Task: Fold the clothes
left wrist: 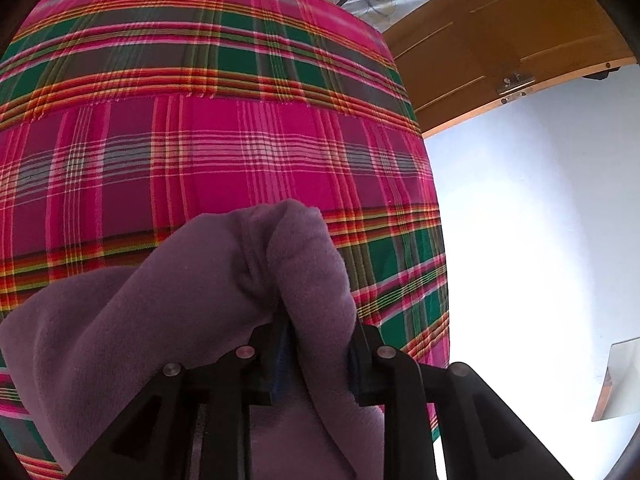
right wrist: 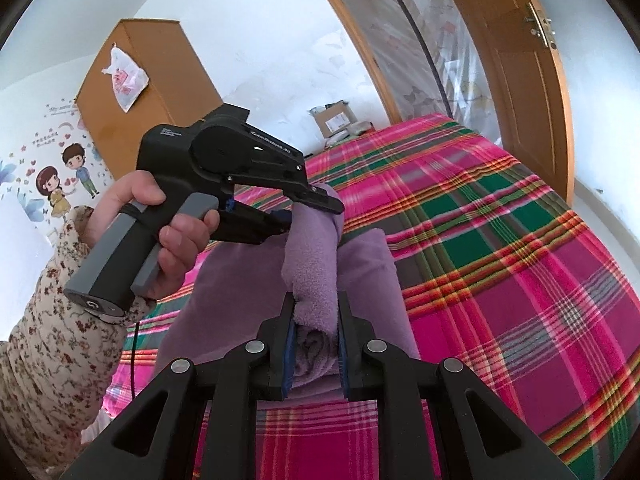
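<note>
Both claws pinch one bunched purple fleece garment [right wrist: 312,268] above the plaid bed [right wrist: 500,264], right gripper [right wrist: 314,344] clamped at six o'clock, left gripper [right wrist: 316,204] at twelve, the held edge running between them.

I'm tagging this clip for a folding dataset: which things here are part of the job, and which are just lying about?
Part of the job:
purple fleece garment
left hand-held gripper, shut on it
right hand-held gripper, shut on it
plaid bedspread, the work surface

Just lying about:
cardboard box
plastic bag on the wooden cabinet
wall stickers
wooden door
</note>
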